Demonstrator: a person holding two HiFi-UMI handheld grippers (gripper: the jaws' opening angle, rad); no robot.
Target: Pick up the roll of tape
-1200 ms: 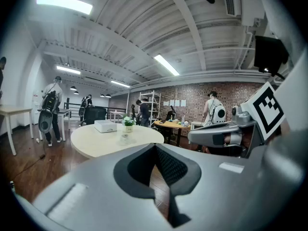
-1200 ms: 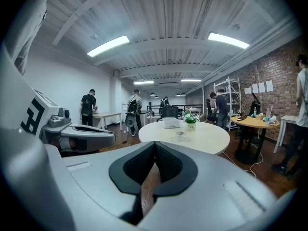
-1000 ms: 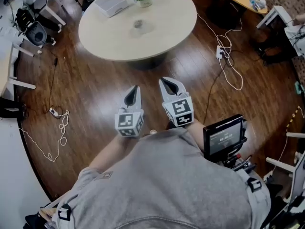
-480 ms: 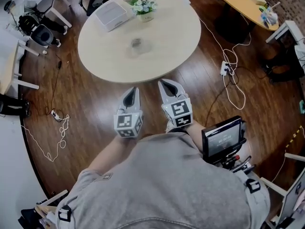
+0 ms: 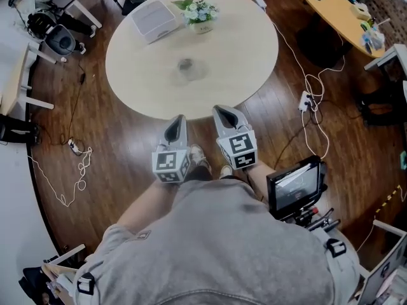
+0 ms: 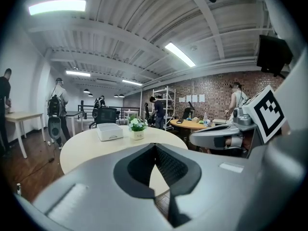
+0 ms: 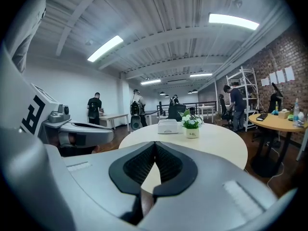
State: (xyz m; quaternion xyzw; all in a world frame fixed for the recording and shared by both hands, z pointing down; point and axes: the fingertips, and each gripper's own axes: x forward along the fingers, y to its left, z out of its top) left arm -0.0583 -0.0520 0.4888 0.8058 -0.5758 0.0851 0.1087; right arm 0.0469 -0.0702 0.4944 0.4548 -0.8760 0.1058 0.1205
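The roll of tape [image 5: 186, 65], small and see-through, lies near the middle of the round beige table [image 5: 248, 56]. My left gripper [image 5: 179, 118] and right gripper [image 5: 220, 108] are held side by side at the table's near edge, pointing toward it, both shut and holding nothing. In the left gripper view the jaws [image 6: 155, 146] meet at their tips, with the table [image 6: 82, 143] beyond them. The right gripper view shows the same closed jaws [image 7: 155, 143] before the table [image 7: 216, 138]. I cannot make out the tape in either gripper view.
A white box [image 5: 154, 20] and a small flower pot [image 5: 201, 15] stand at the table's far side. White cables and a power strip [image 5: 305, 100] lie on the wood floor to the right, more cable [image 5: 76, 170] to the left. Another table [image 5: 337, 8] stands at the far right. People stand in the background.
The table has come nearer in the head view. Both grippers have advanced together from over the bare floor to the table's near edge, still shut.
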